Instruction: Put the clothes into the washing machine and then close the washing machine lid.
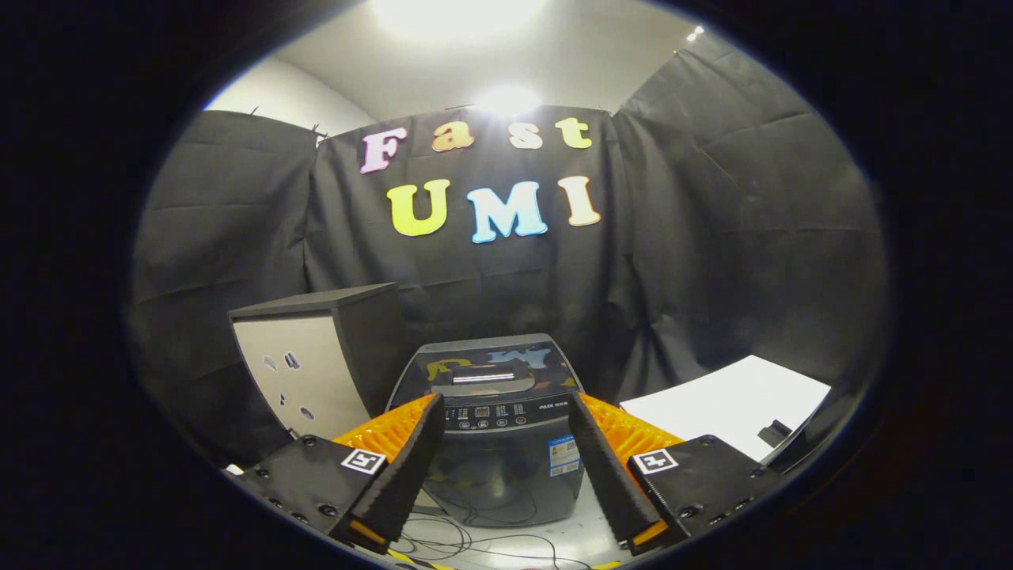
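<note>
1. We hold the gripper [506, 443] level, its fingers spread wide with nothing between them, pointing straight at the washing machine [495, 431] just ahead.
2. The washing machine lid [483, 364] lies flat and closed, its glossy top mirroring the wall; we cannot see inside the drum.
3. We see no clothes ahead of the fingers or beside them, so they are either inside under the lid or somewhere out of sight.
4. A grey box [316, 360] stands ahead to the left of the fingers, close beside the machine; a white table [728, 404] lies ahead to the right.
5. Loose cables [475, 542] run on the floor below the fingers.
</note>
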Demonstrator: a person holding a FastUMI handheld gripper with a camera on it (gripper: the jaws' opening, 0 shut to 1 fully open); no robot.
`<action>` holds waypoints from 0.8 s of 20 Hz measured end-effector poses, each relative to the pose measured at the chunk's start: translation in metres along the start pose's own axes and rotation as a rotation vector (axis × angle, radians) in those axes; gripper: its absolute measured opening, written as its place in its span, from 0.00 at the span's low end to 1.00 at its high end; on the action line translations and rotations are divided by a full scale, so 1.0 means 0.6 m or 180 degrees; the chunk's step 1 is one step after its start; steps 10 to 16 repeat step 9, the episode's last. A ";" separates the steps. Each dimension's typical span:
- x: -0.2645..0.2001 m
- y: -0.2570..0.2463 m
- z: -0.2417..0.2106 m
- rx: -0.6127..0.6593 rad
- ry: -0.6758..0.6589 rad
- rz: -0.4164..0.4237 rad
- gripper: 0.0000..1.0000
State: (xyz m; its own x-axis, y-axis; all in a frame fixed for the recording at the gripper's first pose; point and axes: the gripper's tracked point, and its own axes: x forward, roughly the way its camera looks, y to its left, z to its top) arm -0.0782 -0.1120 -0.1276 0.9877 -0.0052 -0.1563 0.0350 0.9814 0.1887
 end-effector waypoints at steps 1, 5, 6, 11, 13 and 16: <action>0.001 -0.004 0.003 0.0008 -0.0014 -0.0011 0.97; 0.000 -0.016 0.011 -0.0009 -0.0052 -0.0041 0.96; -0.001 -0.018 0.013 -0.0011 -0.0057 -0.0034 0.96; 0.002 -0.016 0.013 -0.0031 -0.0051 -0.0016 0.96; 0.002 -0.016 0.013 -0.0031 -0.0051 -0.0016 0.96; 0.002 -0.016 0.013 -0.0031 -0.0051 -0.0016 0.96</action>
